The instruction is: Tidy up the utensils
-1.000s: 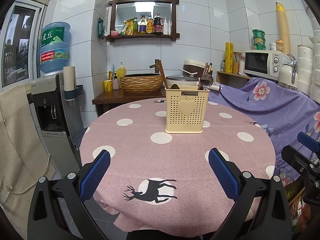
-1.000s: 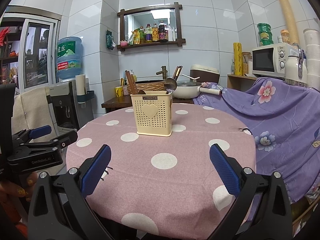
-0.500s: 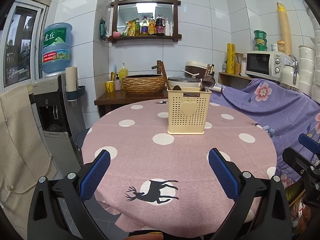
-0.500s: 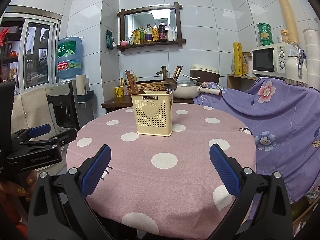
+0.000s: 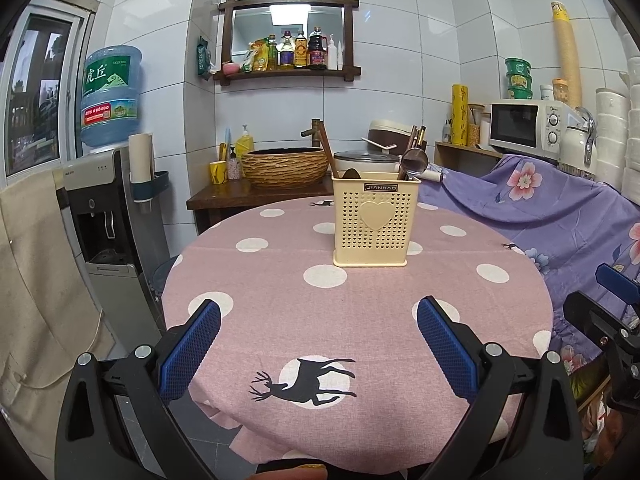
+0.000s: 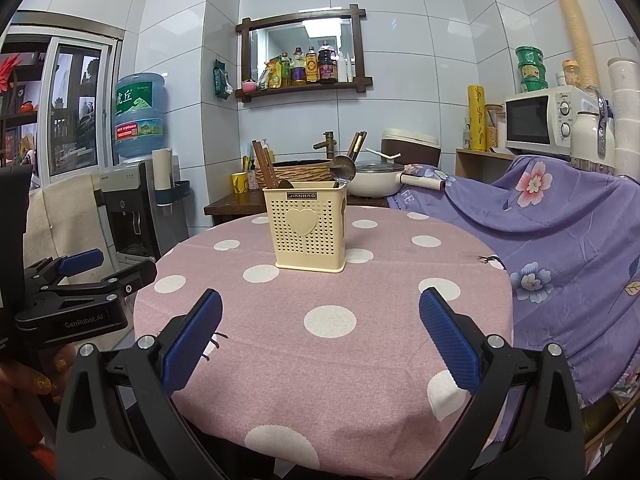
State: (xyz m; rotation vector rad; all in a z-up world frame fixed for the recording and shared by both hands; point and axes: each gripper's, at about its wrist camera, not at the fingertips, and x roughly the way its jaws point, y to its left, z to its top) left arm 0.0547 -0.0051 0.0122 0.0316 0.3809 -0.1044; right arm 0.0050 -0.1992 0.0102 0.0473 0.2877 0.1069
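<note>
A cream perforated utensil holder with a heart on its front stands upright on the round table. It also shows in the right wrist view. It holds a metal ladle, wooden chopsticks and a dark spoon. My left gripper is open and empty, above the table's near edge, well short of the holder. My right gripper is open and empty, also short of the holder. The left gripper's body shows at the left of the right wrist view.
The table has a pink polka-dot cloth with a deer print. A purple floral cloth covers furniture to the right. A water dispenser stands left. A wicker basin, pot and microwave are behind.
The left gripper has drawn back and lowered slightly, so the holder looks a little farther. The right gripper has barely moved. Both stay open.
</note>
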